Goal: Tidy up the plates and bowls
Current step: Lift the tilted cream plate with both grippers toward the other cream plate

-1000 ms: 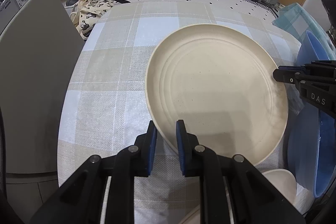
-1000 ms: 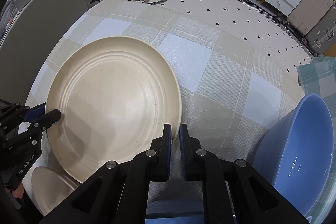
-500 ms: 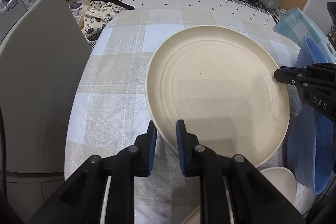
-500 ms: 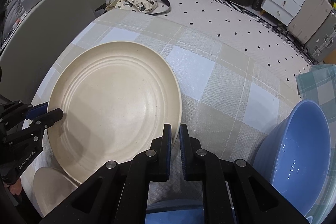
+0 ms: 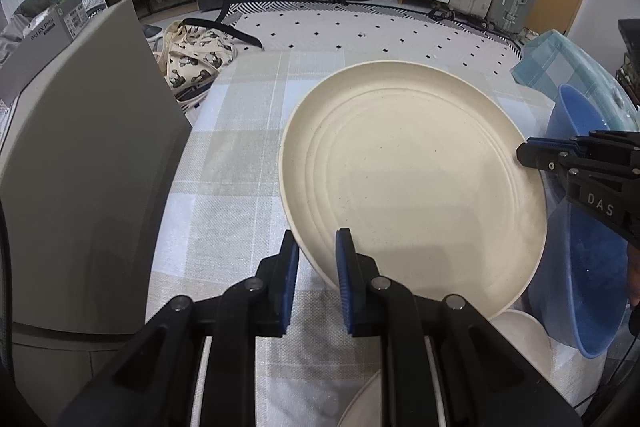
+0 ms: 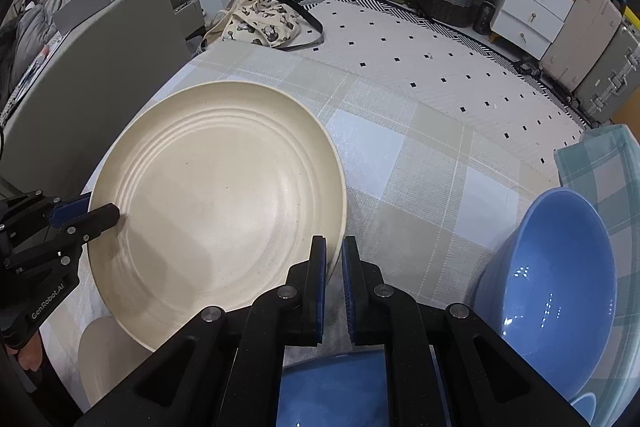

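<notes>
Both wrist views look down along their fingers, close (from opposite sides) over the shared cream plate.

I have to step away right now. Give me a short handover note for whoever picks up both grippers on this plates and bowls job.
Left gripper: shut on the near-left rim of the large cream plate.
Right gripper: shut on the opposite rim of the same plate; both carry it above the checked tablecloth.
Blue bowl sits to the right; a smaller cream dish lies partly under the plate.
Done: plate gripped at both rims.
Left: set it down on its stack, then sort the bowls.
</notes>
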{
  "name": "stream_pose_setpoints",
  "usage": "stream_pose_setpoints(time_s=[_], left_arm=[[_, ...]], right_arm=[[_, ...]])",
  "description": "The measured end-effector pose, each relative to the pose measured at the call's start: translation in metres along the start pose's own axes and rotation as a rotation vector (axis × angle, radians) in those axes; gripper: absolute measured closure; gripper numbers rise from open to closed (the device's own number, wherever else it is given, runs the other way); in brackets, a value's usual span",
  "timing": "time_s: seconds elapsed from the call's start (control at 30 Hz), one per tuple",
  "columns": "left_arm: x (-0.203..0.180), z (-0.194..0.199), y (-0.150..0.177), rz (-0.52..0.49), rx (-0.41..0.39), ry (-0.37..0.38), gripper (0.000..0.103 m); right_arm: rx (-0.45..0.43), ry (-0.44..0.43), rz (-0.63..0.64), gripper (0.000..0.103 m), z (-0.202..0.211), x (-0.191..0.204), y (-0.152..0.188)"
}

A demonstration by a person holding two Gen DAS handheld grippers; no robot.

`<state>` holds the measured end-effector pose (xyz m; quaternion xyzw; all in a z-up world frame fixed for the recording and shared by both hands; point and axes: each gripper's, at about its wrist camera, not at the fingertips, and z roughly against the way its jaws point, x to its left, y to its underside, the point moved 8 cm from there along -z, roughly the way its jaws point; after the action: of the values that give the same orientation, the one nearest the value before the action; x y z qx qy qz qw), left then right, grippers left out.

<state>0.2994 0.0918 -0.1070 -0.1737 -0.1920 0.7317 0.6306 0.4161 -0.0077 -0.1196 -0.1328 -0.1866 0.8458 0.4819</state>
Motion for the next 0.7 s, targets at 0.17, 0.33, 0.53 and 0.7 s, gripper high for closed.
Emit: stream_pose_setpoints(time_s=[0.17, 0.33, 0.53, 0.7], left_arm=[[0.001, 0.014, -0.004, -0.006, -0.032, 0.010, 0.087], [0.003, 0.025, -0.001, -0.012, -0.054, 0.018, 0.087], [0.005, 0.042, 0.003, -0.021, -0.082, 0.026, 0.087], [0.006, 0.051, 0.006, -0.019, -0.100, 0.025, 0.087]], right_arm=[[-0.025, 0.006, -0.007, 0.095, 0.014, 0.001, 0.002], [-0.046, 0.013, -0.004, 0.095, 0.029, 0.005, 0.005], [-0.076, 0.017, -0.004, 0.095, 0.049, 0.013, 0.012], [-0.103, 0.024, -0.008, 0.095, 0.066, 0.021, 0.017]])
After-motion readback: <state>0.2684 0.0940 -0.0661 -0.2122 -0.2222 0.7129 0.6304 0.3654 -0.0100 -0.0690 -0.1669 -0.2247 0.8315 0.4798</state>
